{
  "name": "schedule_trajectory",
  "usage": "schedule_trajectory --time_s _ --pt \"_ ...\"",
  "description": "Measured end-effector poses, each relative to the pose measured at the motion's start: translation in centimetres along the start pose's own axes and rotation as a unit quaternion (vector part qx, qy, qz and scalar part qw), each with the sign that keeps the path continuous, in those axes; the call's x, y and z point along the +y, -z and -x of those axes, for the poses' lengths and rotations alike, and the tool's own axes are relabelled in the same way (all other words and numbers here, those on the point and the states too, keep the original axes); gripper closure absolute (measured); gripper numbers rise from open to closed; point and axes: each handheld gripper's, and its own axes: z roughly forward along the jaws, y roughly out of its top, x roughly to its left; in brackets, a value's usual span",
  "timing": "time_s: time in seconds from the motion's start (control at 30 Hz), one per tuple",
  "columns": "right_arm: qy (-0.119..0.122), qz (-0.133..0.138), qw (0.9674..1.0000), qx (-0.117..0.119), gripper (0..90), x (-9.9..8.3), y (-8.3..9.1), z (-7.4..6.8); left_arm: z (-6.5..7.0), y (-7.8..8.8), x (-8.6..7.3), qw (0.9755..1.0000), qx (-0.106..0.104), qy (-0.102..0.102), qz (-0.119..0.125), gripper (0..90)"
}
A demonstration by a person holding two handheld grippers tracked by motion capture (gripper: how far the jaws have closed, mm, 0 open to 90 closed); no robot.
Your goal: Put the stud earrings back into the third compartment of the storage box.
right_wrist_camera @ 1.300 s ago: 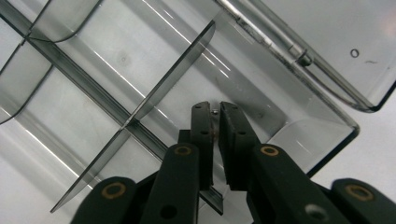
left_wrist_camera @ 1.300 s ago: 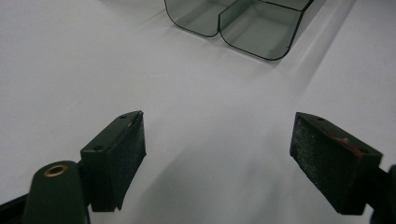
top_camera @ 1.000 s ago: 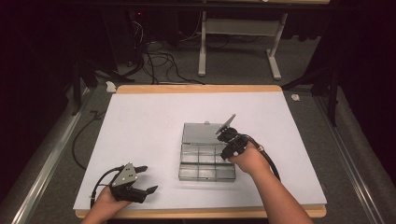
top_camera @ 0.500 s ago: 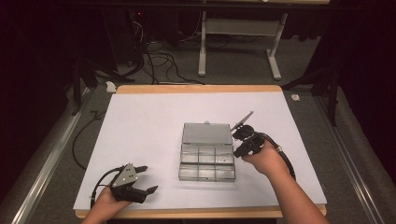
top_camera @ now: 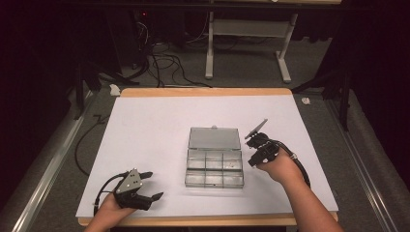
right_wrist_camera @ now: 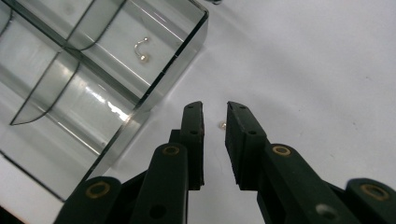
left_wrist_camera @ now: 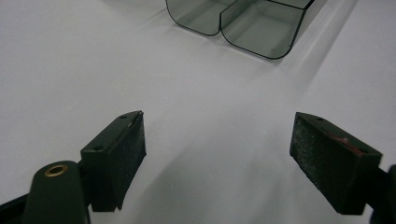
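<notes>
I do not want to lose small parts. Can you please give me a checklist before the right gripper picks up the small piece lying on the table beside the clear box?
1. Lid of the clear compartment box is open: ok.
2. Small bead-like piece lies on the white table, outside the box: ok.
3. Right gripper lines up with the piece, jaws slightly apart: ok.
4. The gap is wide enough for the piece: cannot tell.
5. Right gripper holds nothing: ok.
6. Left gripper is open and away from the box: ok.
7. Small curved metal part already lies in one compartment: ok.
</notes>
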Motion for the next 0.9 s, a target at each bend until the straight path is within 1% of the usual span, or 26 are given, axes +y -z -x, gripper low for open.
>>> schedule_trajectory --time_s 0.03,0.1,0.13,0.17,0.27,0.3,0.33,0.43,0.53,0.6,0.63,0.67,0.77,0.9 --pt "0.0 -0.002 1.0 0.003 78.6 0.0 -0.4 0.2 0.0 0.0 0.0 1.0 0.001 -0.001 0.0 18.9" --pt "0.0 -0.004 1.0 0.004 78.6 -0.1 -0.6 0.3 0.1 0.1 0.0 1.0 0.002 -0.004 0.002 19.0" --pt "-0.009 -0.009 0.9999 0.002 78.6 -0.1 -0.8 0.3 0.1 0.1 0.0 1.0 0.002 -0.003 0.002 19.0" --pt "-0.002 -0.009 1.0 0.003 78.6 -0.1 -1.0 0.4 0.0 0.0 0.0 1.0 0.0 -0.001 0.0 19.0" --pt "-0.008 -0.011 0.9999 0.007 78.7 -0.2 -1.3 0.5 0.1 0.0 0.0 1.0 0.003 -0.002 -0.002 19.0" --pt "-0.008 -0.011 0.9999 0.008 78.7 -0.2 -1.5 0.5 0.1 0.0 0.0 1.0 0.004 -0.004 -0.001 19.0" --pt "0.001 -0.01 0.9999 0.008 78.7 -0.2 -1.6 0.7 0.1 0.0 0.0 1.0 0.004 -0.005 -0.001 19.0" --pt "-0.001 -0.014 0.9999 0.009 79.2 -0.2 -2.0 0.7 0.0 -0.1 0.0 1.0 0.002 0.0 -0.004 19.1" --pt "0.002 -0.018 0.9998 0.008 79.8 -0.2 -2.4 0.9 0.1 0.0 0.0 1.0 0.005 -0.004 0.0 19.0" --pt "0.003 -0.021 0.9997 0.008 80.3 -0.1 -2.6 1.0 0.1 0.0 0.0 1.0 0.003 -0.002 -0.001 19.0" --pt "0.002 -0.021 0.9997 0.008 80.5 0.0 -2.7 1.0 0.0 0.0 0.0 1.0 0.002 0.0 -0.001 19.0" --pt "0.005 -0.019 0.9998 0.008 80.7 0.0 -2.8 1.0 0.0 0.0 0.0 1.0 0.002 0.0 -0.001 19.0" --pt "0.003 -0.024 0.9997 0.005 81.7 0.1 -2.9 1.0 0.1 0.0 0.0 1.0 0.005 -0.004 0.002 19.0" --pt "0.008 -0.023 0.9997 0.006 82.2 0.0 -2.9 1.1 0.0 0.0 0.0 1.0 0.003 -0.001 -0.002 19.0"
